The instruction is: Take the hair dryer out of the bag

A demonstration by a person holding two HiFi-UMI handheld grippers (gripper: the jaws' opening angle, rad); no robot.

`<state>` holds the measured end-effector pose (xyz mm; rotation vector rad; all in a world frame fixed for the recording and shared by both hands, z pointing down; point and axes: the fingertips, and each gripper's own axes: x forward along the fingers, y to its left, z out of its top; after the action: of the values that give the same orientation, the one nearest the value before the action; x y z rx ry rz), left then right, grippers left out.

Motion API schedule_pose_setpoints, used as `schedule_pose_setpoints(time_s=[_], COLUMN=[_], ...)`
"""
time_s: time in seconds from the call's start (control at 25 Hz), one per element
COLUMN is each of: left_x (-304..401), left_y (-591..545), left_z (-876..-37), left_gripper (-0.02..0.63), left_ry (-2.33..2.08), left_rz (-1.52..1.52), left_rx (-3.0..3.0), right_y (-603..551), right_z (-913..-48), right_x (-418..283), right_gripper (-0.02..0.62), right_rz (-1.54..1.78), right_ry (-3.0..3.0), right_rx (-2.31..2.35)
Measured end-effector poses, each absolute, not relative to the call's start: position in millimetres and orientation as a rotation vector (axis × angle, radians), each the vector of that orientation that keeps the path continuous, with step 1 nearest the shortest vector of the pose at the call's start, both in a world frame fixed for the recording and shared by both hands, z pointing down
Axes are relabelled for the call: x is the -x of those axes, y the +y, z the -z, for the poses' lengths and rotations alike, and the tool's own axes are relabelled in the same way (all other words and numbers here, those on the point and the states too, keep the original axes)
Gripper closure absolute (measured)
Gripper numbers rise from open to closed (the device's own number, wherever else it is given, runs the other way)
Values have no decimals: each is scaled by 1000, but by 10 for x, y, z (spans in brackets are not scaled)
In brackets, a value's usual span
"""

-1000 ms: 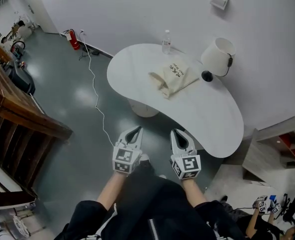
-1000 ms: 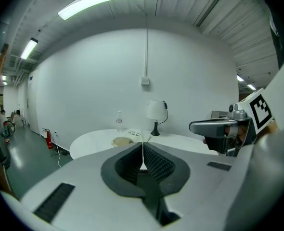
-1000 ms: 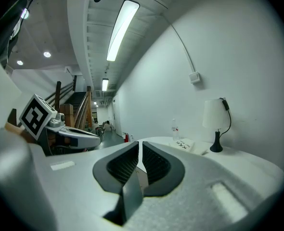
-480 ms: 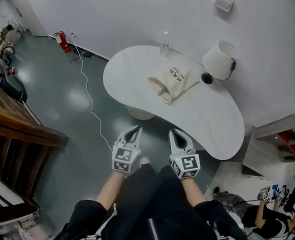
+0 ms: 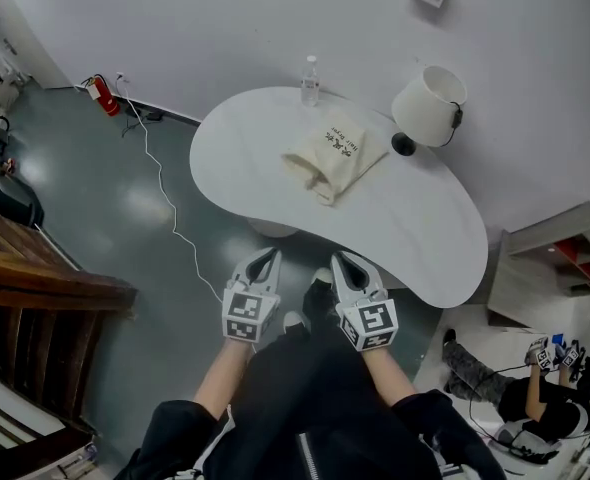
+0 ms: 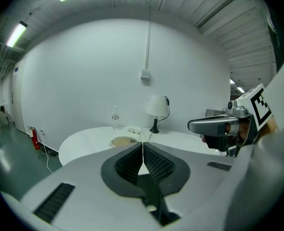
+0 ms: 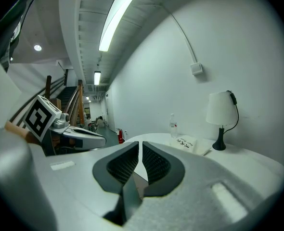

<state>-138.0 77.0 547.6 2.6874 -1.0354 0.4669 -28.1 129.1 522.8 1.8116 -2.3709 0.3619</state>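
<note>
Head view: the left gripper point(image 5: 264, 260) and right gripper point(image 5: 344, 262) sit side by side, jaws pinched together and empty. A cream cloth bag point(image 5: 327, 153) lies well ahead of their tips on the white rounded table point(image 5: 425, 238). No hair dryer shows, presumably inside; everything remains to do.

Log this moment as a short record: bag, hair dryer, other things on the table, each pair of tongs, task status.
bag: cream cloth bag lying flat on the white table
hair dryer: not in view
other things on table: water bottle, white lamp
left tongs: shut, empty, short of the table
right tongs: shut, empty, short of the table
task status: not begun; bag untouched
</note>
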Motion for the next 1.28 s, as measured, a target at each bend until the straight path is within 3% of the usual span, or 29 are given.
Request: schedule_pose_setpoints(time_s=[1.28], left_x=[539], left_y=[-837], left_z=[-5605], left_gripper=[592], left_ry=[-1068], left_rz=[-554], left_rx=[-2630], right_y=[-546], right_z=[-5255], right_x=[-543], right_gripper=[583], right_rz=[-368], right_ry=[-2438], right_rx=[-1727])
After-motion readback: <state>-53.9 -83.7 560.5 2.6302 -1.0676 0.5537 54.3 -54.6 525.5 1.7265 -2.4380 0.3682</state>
